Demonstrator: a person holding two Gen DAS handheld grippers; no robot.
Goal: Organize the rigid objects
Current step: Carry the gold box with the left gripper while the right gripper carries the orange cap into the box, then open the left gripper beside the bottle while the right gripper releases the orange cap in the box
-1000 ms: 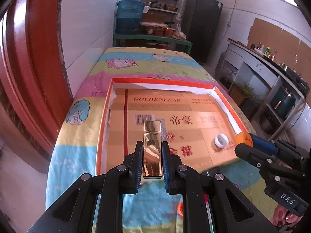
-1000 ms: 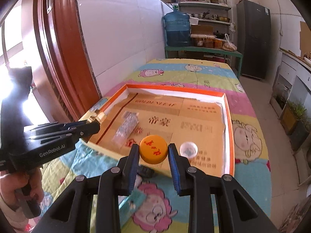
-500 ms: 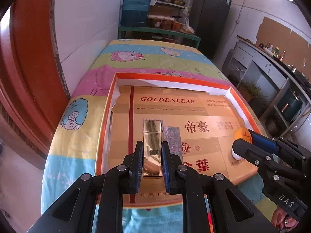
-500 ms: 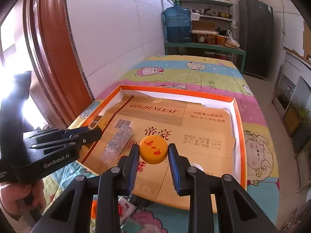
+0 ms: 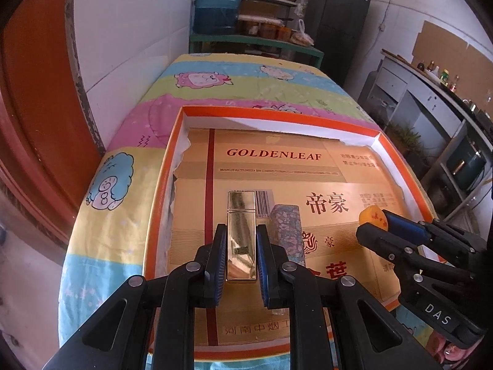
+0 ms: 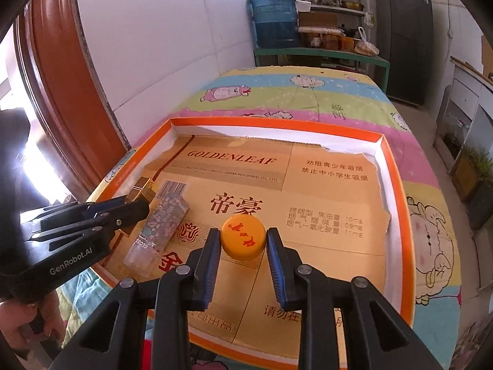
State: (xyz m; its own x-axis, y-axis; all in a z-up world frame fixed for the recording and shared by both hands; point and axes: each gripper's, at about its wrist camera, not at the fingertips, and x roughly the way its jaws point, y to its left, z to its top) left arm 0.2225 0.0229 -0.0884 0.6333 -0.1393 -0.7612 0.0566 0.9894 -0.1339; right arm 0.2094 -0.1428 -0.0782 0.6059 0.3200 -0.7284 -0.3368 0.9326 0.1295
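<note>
A: What shows on the left side of the two wrist views?

B: In the left wrist view, low and centre, the left gripper (image 5: 241,254) is clamped narrow on a shiny gold rectangular metal case (image 5: 241,234), held lengthwise over the shallow orange-rimmed cardboard tray (image 5: 160,185). Just right of it, on the tray's printed tan cardboard floor, lies a clear rectangular block with a mottled floral pattern (image 5: 286,231).

A: And further right?

B: In the right wrist view, lower centre, the right gripper (image 6: 243,243) pinches a round orange plastic cap with red lettering (image 6: 243,237) between its blue pads (image 6: 212,265) — also above the tray floor, right of the patterned block. The tray sits on a table covered by a pastel striped cloth with cartoon sheep (image 6: 308,92).

A: Which step is this?

B: It looks like placing — both pieces carried over the tray, neither set down yet. Next, I'd judge, each must be lowered onto bare cardboard, the gold case kept off the patterned block, then the jaws eased apart; the round cap may roll if let go tilted.
</note>
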